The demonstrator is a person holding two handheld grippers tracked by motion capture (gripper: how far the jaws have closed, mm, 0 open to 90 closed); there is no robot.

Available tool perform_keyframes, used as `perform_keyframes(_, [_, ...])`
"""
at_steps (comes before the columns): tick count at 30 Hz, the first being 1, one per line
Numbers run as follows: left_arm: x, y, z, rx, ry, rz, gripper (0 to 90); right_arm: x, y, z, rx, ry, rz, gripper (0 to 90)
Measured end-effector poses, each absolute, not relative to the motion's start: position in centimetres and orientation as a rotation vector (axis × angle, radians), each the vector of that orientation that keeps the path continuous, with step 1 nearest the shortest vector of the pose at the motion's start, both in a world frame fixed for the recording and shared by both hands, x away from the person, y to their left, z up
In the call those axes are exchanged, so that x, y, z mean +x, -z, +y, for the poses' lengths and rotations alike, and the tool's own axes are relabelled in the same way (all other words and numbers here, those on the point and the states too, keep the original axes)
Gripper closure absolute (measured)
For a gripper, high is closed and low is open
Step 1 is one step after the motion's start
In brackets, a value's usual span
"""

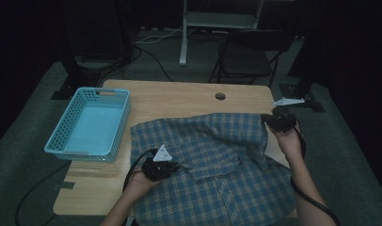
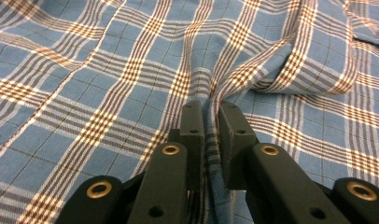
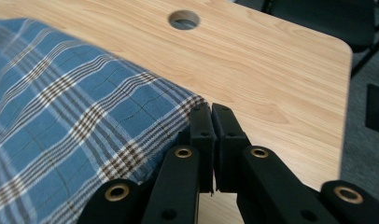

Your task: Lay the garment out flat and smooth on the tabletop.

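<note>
A blue plaid shirt (image 1: pixel 212 160) lies spread over the wooden table (image 1: pixel 179 99), hanging off its near edge. My left gripper (image 1: pixel 172 165) is shut on a raised fold of the plaid shirt (image 2: pixel 131 70) near its left middle, with cloth pinched between the jaws at my left gripper (image 2: pixel 211 114). My right gripper (image 1: pixel 274 120) holds the shirt's far right corner. In the right gripper view, my right gripper (image 3: pixel 211 112) is shut on the hem edge of the plaid shirt (image 3: pixel 75 116) above the bare table (image 3: pixel 271 70).
A light blue plastic basket (image 1: pixel 88 125) stands on the table's left side. A round cable hole (image 1: pixel 220 96) sits near the far edge. A dark chair (image 1: pixel 248 59) and a white stand leg (image 1: pixel 183 33) are beyond the table.
</note>
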State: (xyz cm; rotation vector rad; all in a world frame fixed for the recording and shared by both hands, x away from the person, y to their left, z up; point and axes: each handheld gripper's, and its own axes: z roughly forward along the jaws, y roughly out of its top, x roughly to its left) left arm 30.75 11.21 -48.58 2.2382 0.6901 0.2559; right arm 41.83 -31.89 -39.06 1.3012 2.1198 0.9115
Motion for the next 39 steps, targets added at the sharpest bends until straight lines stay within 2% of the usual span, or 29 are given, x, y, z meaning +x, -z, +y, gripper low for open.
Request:
perform_keyframes(8, [29.8,48.3,11.0,2.28,-0.232,0.642,81.8,42.9,39.6,-34.0,1.379,-0.865,2.094,87.9])
perform_keyframes(21, [29.6,48.4,10.9,2.275,-0.214,0.618,80.4,43.7,43.2,-38.0,1.556,-0.768,2.067,89.0])
perform_keyframes(22, [29.7,48.4,10.9,2.274,-0.214,0.62,79.0,43.4,43.5,-38.2,1.569,-0.776,2.075,84.5])
perform_keyframes(23, [29.7,48.4,10.9,2.273,-0.217,0.619,79.0,43.4,43.5,-38.2,1.569,-0.776,2.075,84.5])
perform_keyframes(24, [29.7,48.4,10.9,2.274,-0.217,0.618,78.3,43.0,43.7,-38.1,1.566,-0.798,2.091,75.8])
perform_keyframes(25, [29.8,48.4,10.9,2.278,-0.221,0.615,78.3,43.0,43.7,-38.1,1.566,-0.798,2.091,75.8])
perform_keyframes(27, [30.1,48.4,10.9,2.276,-0.222,0.615,76.9,42.6,44.0,-37.7,1.55,-0.818,2.12,65.4])
perform_keyframes(28, [30.3,48.4,10.9,2.275,-0.231,0.627,73.3,42.2,44.1,-37.5,1.536,-0.83,2.139,56.0])
perform_keyframes(29, [30.3,48.4,10.9,2.275,-0.231,0.627,71.6,42.2,44.1,-37.5,1.536,-0.83,2.139,56.0])
perform_keyframes(30, [30.5,48.4,10.9,2.273,-0.24,0.646,67.8,41.6,44.1,-37.2,1.523,-0.859,2.149,49.9])
perform_keyframes(34, [30.7,48.4,11.1,2.244,-0.246,0.723,50.6,40.2,43.6,-36.7,1.461,-0.916,2.184,43.5])
perform_keyframes(37, [30.9,48.3,11.2,2.239,-0.223,0.745,46.1,39.4,43.3,-36.1,1.41,-0.916,2.224,42.9])
perform_keyframes(39, [30.7,48.2,11.0,2.27,-0.253,0.728,43.7,38.3,43.1,-35.4,1.36,-0.91,2.261,42.2])
